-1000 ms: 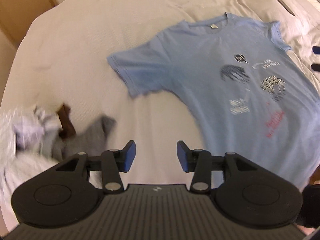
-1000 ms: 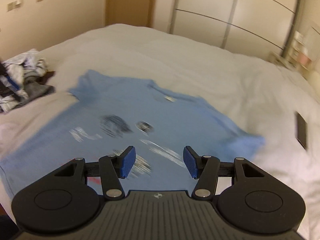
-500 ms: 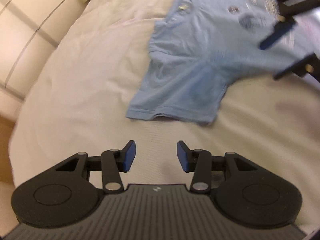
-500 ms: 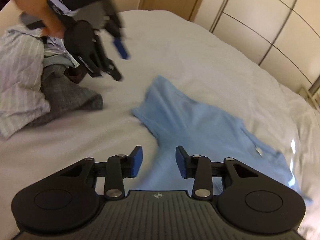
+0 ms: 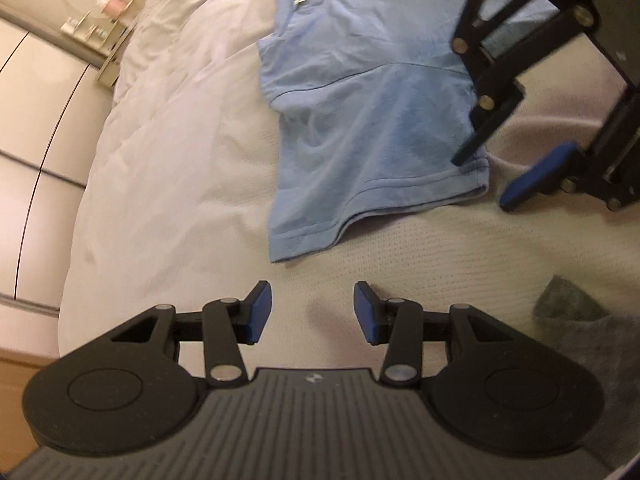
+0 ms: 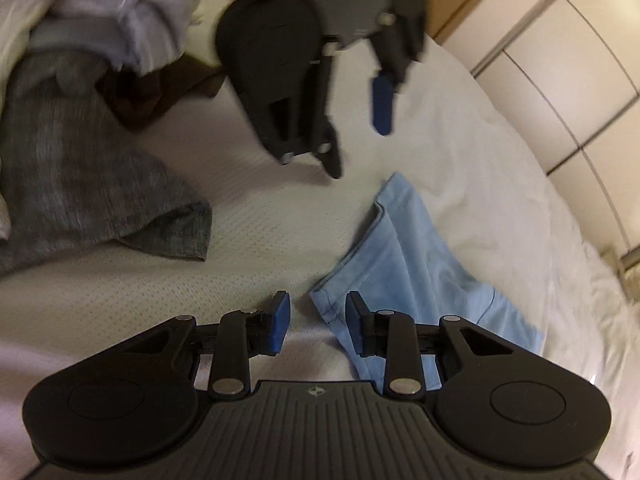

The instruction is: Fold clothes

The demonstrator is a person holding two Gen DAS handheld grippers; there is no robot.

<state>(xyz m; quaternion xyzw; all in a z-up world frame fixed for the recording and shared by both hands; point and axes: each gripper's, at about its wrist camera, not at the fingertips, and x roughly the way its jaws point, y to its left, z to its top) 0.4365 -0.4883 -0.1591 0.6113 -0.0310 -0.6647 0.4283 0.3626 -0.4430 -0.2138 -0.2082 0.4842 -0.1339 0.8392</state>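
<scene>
Your right gripper (image 6: 313, 322) has just been closing, but its jaws are apart w/ the corner of the blue T-shirt's sleeve (image 6: 404, 264) between them, pads not pressing yet. Your left gripper (image 5: 313, 312) is parted too, nothing between its pads, only bare bedspread (image 5: 400, 252) in front, just short of the sleeve hem (image 5: 360, 208). The blue T-shirt (image 5: 360, 80) lies flat on the bed, the sleeve reaching toward the bed's side edge, its other end out of view past the frame. Risks, as I judge them: the right jaws could shut on the bedspread along w/ the hem, since the cloth lies flush on it, and you'd lift both. Pinch too little of the corner & the thin jersey prob slips out mid-fold. The two grippers sit near each other over one sleeve, so they could knock together. The gray knit garment (image 6: 100, 200) lies near on the bedspread; a sweep could drag it. The shirt is soft, thin jersey, lightly wrinkled, w/ a double-stitched hem. The bedspread is white w/ a fine waffle weave, likely grabby. The gray piece looks thicker, heathered, and sits beside a rumpled pile of clothes (image 6: 132, 32).
</scene>
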